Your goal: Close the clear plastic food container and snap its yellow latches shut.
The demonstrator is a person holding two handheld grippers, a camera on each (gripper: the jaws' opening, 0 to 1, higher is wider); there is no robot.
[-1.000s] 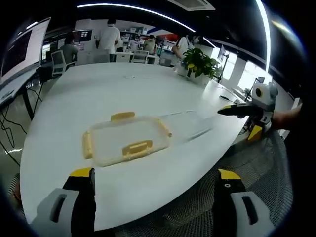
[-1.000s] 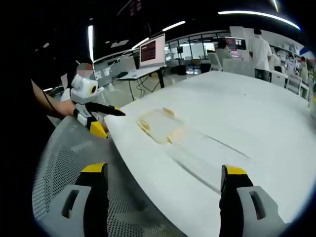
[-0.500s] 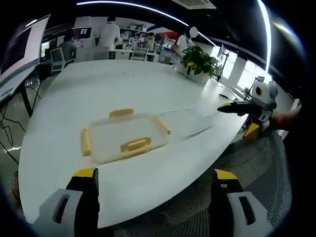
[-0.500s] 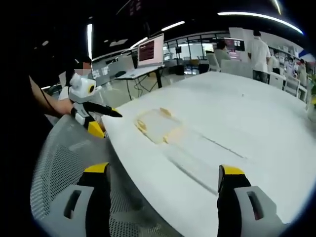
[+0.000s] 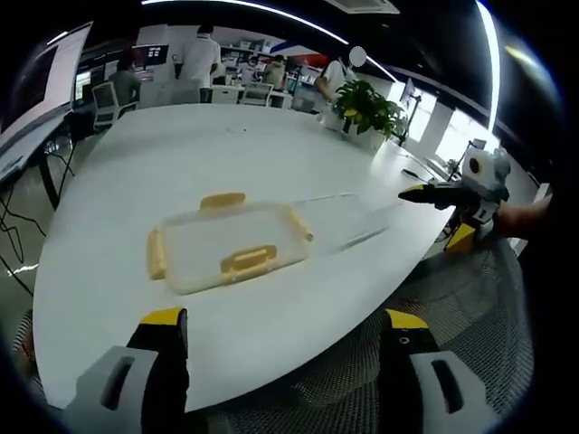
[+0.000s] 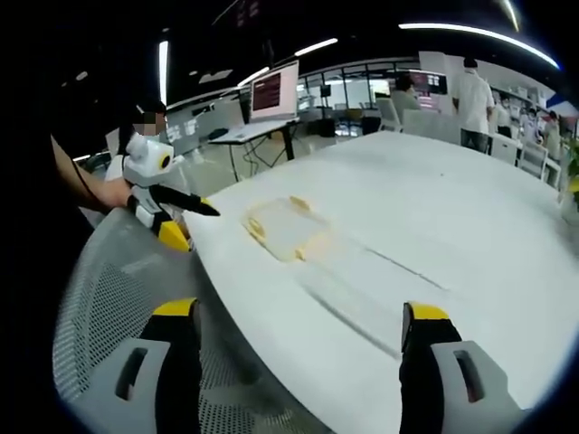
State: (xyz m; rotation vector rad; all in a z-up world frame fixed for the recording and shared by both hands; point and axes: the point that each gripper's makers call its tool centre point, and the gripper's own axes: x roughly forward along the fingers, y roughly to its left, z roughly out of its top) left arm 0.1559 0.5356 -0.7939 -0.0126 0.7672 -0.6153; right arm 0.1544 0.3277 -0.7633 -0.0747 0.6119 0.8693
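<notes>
While both tools hang off the bench edge, jaws wide and holding nothing, begin with the left tool (image 5: 276, 380), nearest the lid (image 5: 226, 246). Lies flat on the white bench (image 5: 226, 154), the lid, with yellow latches (image 5: 248, 262) on its sides; just beside it, the clear container (image 5: 348, 221), hard to see. Right tool (image 6: 303, 366) near that clear part. Best to pinch the lid by one rim, lift it level, set squarely over the container before pressing any latch.

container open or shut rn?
Open. The lid with its yellow latches lies flat on the table, beside the clear container, not on it.
</notes>
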